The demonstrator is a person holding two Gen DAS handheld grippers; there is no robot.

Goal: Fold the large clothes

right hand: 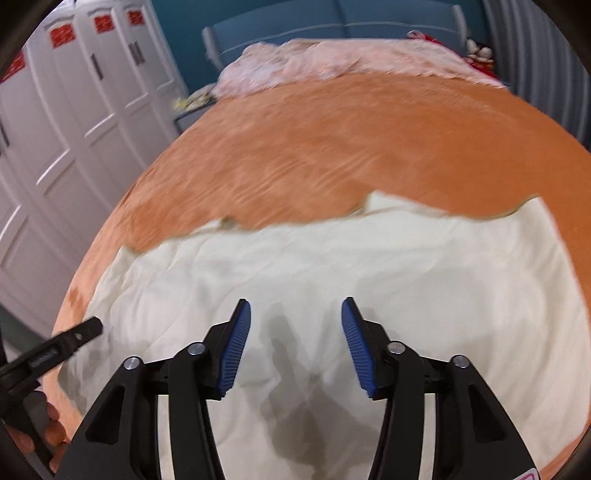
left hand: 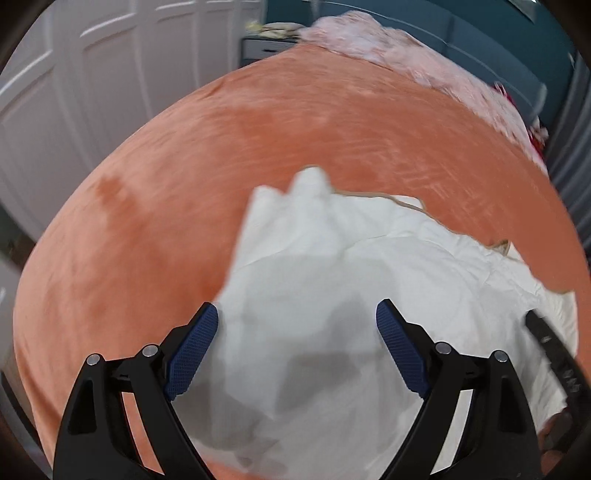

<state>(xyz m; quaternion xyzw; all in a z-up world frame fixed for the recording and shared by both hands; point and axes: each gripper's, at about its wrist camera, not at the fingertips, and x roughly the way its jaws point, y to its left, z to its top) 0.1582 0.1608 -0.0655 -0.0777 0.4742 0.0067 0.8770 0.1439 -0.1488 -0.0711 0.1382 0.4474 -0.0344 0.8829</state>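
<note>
1. Left gripper point(left hand: 297, 321) hangs over the garment with its blue-padded jaws spread wide and nothing between them.
2. Right gripper point(right hand: 296, 317) also hovers above the cloth, jaws apart though set closer than the left pair, and gripping nothing; only their shadows fall on the fabric beneath.
3. White garment point(right hand: 332, 266) lies spread and wrinkled on the orange bedspread point(right hand: 332, 147), filling the 6 o'clock half of the right wrist view; its far edge runs ragged from 9 to 3 o'clock.
4. From the left wrist view the same cloth point(left hand: 332, 266) reaches from 6 o'clock toward 3 o'clock, with a bunched peak pointing to 12 o'clock.
5. Pale pink bedding point(right hand: 332, 62) is heaped at 12 o'clock on the far end of the bed, against a blue headboard point(right hand: 332, 22).
6. White panelled wardrobe doors point(right hand: 66, 122) stand at 9 to 10 o'clock.
7. A hand point(right hand: 51, 430) shows at 8 o'clock in the right wrist view, holding the left gripper's black handle.
</note>
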